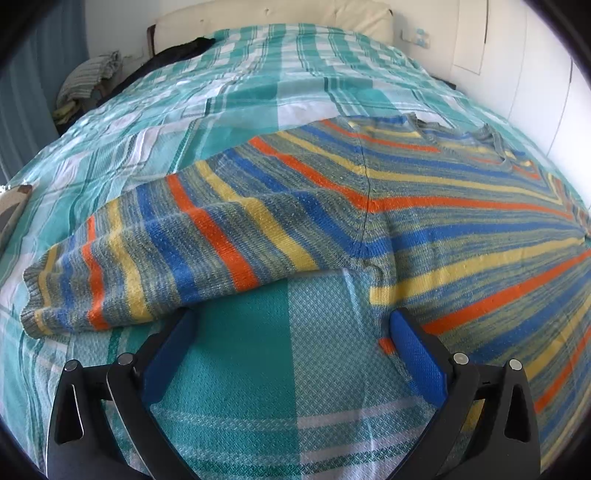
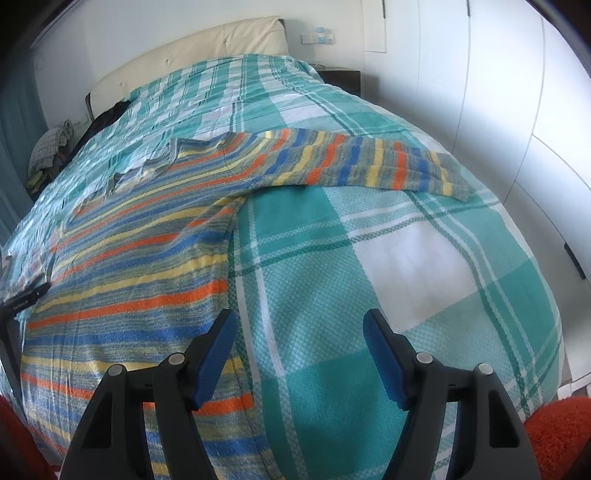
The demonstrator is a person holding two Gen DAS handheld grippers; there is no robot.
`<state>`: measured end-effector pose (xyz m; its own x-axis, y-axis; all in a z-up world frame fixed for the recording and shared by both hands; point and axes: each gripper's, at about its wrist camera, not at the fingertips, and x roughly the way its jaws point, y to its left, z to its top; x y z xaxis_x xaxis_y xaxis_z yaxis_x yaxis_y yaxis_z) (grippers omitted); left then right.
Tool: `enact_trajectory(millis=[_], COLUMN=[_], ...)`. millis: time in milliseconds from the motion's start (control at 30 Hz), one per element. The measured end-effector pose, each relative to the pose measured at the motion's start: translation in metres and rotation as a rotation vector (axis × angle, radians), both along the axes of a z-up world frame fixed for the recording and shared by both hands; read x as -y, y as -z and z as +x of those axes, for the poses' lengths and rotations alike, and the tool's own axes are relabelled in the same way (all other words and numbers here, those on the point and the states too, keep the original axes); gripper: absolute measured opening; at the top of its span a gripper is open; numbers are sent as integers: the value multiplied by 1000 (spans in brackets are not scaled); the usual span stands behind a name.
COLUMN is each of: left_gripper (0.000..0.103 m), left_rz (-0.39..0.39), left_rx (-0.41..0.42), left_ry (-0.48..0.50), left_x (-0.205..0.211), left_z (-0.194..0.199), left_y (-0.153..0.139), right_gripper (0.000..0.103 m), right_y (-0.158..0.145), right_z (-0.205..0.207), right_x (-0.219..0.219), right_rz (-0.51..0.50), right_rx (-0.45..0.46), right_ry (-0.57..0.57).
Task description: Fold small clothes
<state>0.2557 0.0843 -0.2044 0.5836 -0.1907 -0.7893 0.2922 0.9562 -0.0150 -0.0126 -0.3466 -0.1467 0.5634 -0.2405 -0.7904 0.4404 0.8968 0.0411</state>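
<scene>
A striped knit sweater [image 1: 424,221] in blue, orange, yellow and grey lies flat on the teal plaid bedspread [image 1: 240,99], sleeves spread out. My left gripper [image 1: 291,321] hangs open over bare bedspread just below the armpit, between the left sleeve [image 1: 147,258] and the body, nothing between its blue pads [image 1: 417,354]. In the right wrist view the sweater [image 2: 129,277] fills the left half and its other sleeve [image 2: 369,166] stretches right. My right gripper [image 2: 299,321] is open, its left pad [image 2: 218,350] over the sweater's side edge and the right pad over bedspread [image 2: 424,258].
A cream headboard [image 1: 277,14] and white wall stand at the far end. A dark garment [image 1: 177,55] and a pile of clothes [image 1: 88,77] lie at the far left. White wardrobe doors [image 2: 498,92] run along the right. Red fabric [image 2: 561,432] shows at the bottom corners.
</scene>
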Motion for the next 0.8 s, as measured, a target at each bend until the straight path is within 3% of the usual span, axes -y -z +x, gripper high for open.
enact_trajectory(millis=[200,333,800], left_gripper=[103,103,103], left_rz=[3,3,3], left_rx=[1,1,1], left_ry=[0,0,0], left_x=[0,0,0], left_z=[-1,-1,-1], left_y=[0,-1,0], right_gripper=[71,71,71], right_y=[0,-8,-11], right_z=[4,1,-2], right_x=[-17,-19,-15], right_rz=[-52,-67,-19], right_rx=[-33,-3,43], right_ry=[-58,-59,-55])
